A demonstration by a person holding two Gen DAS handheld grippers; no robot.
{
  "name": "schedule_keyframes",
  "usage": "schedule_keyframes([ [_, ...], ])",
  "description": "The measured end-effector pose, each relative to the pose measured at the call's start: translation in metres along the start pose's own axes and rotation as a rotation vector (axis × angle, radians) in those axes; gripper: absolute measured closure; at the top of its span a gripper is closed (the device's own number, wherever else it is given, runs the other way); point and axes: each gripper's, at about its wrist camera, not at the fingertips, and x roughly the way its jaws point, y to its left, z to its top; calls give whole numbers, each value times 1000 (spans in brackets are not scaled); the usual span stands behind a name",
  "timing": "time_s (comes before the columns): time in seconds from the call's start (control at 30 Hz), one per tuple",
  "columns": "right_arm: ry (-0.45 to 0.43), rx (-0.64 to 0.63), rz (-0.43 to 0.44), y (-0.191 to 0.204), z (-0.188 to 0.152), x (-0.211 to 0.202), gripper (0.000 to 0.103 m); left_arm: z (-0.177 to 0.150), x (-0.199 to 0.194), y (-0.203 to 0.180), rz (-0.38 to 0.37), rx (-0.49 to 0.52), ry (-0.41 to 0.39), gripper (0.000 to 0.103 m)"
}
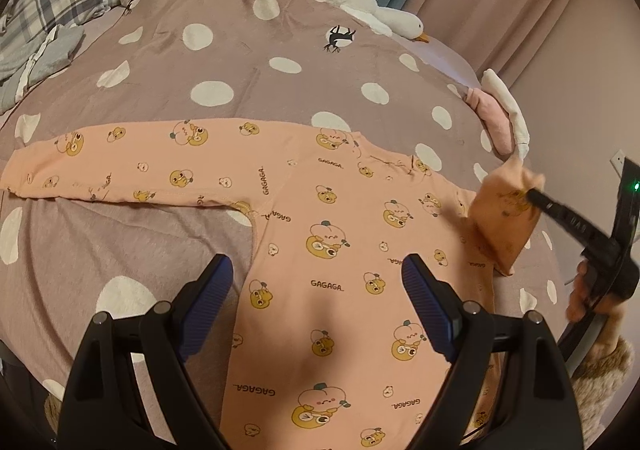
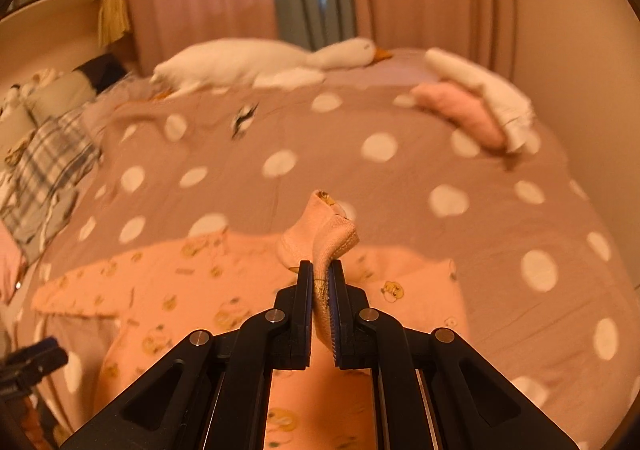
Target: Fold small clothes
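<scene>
Item: peach printed top (image 1: pixel 332 270), long-sleeved, laid flat on the bed (image 1: pixel 224 50), over the polka-dot duvet. In the left wrist view the body runs along the 6-to-12 axis; one sleeve (image 1: pixel 120 166) lies straight out toward 9 o'clock.

Right hand-held gripper (image 2: pixel 320 270): clamped on the cuff (image 2: pixel 324 238) of the other sleeve, lifted clear of the duvet at about 3 o'clock from the body. The fold turns on carrying this cuff from 3 toward 9, across the chest.

Left hand-held gripper (image 1: pixel 316 278): fingers apart, holding nothing, over the lower body of the top; whether it touches the cloth is unclear. It is the nearer one to the flat sleeve.
</scene>
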Motion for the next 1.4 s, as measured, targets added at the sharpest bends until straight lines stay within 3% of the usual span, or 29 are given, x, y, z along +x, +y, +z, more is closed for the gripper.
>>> schedule_keyframes([
  [0.37,164,-23,117,37,-48,46,94,-7,15,10,12,-20,49,17],
  [0.57,205,-26,178,39,-66,50,94,-11,24,10,0,-17,83,17],
  [0.7,198,-44,221,37,-69,41,84,-11,30,5,-29,-15,105,17],
  [0.77,182,-51,205,36,-69,33,74,-11,32,0,-49,-11,114,17],
  [0.83,162,-44,201,32,-69,24,57,-8,34,-8,-82,-2,127,17],
  [0.93,134,-28,173,22,-70,10,57,-6,41,-21,-131,15,144,17],
  [1.03,124,28,91,6,-73,0,57,-4,56,-36,-194,26,161,17],
  [1.2,100,117,-14,-23,-81,-10,57,-7,100,-61,-278,21,251,17],
  [1.4,92,222,-41,-48,-93,-15,57,-15,144,-85,-319,4,333,33],
])
